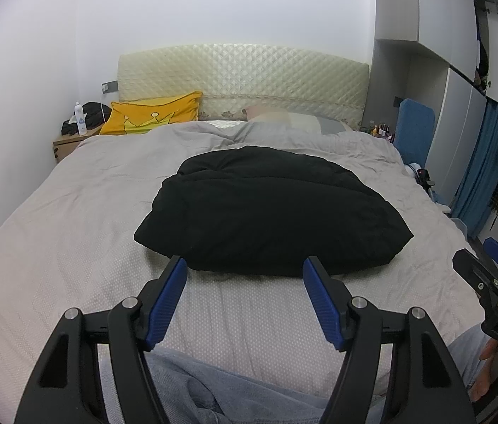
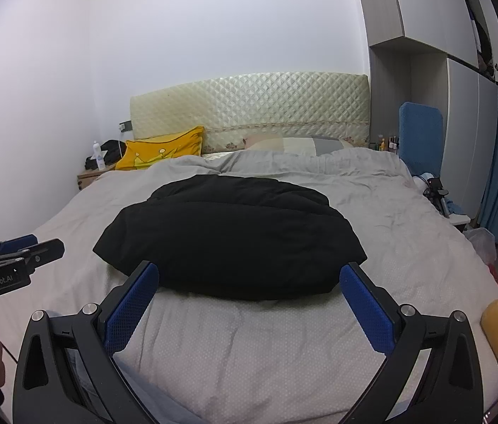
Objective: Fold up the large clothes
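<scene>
Where it lies folded, puffy black garment (image 1: pixel 270 208) (rounded, matte), dotted quilt (image 1: pixel 72 247)

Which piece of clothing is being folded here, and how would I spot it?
Start at the big bed with the pale grey cover. In its middle lies a puffy black jacket, bundled into a mound. It is the only dark thing there; the pillow by the headboard is yellow.

I am looking at a plain black garment (image 1: pixel 270 208) lying on pale grey bedding (image 1: pixel 72 219) that is showing fine white dots near me. My pads (image 1: pixel 165 304) are blue; far left, a yellow pillow (image 1: pixel 153 116) is bearing a crown print.
</scene>
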### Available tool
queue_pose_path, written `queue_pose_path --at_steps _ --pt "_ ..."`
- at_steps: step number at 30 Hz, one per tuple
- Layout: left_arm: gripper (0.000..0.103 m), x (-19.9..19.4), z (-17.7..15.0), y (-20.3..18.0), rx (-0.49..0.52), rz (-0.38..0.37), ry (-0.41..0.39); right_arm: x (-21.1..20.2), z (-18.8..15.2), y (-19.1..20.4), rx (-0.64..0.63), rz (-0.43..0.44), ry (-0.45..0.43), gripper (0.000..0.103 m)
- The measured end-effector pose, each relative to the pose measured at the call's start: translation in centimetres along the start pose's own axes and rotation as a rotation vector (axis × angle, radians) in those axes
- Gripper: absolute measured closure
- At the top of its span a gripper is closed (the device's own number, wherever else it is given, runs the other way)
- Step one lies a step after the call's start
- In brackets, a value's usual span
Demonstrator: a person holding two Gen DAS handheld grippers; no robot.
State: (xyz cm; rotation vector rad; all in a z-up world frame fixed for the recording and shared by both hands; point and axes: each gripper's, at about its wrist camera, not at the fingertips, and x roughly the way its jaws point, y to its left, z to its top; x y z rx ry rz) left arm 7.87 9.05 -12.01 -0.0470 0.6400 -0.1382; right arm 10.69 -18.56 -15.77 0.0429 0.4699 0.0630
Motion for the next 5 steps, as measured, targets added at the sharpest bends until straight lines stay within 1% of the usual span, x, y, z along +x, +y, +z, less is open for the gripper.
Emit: queue_pose_path --at_steps 5 --pt "0.034 -0.08 -0.01 0.31 0.008 0.012 0.000 0.08 0.10 0.17 0.001 0.000 0.006 0.000"
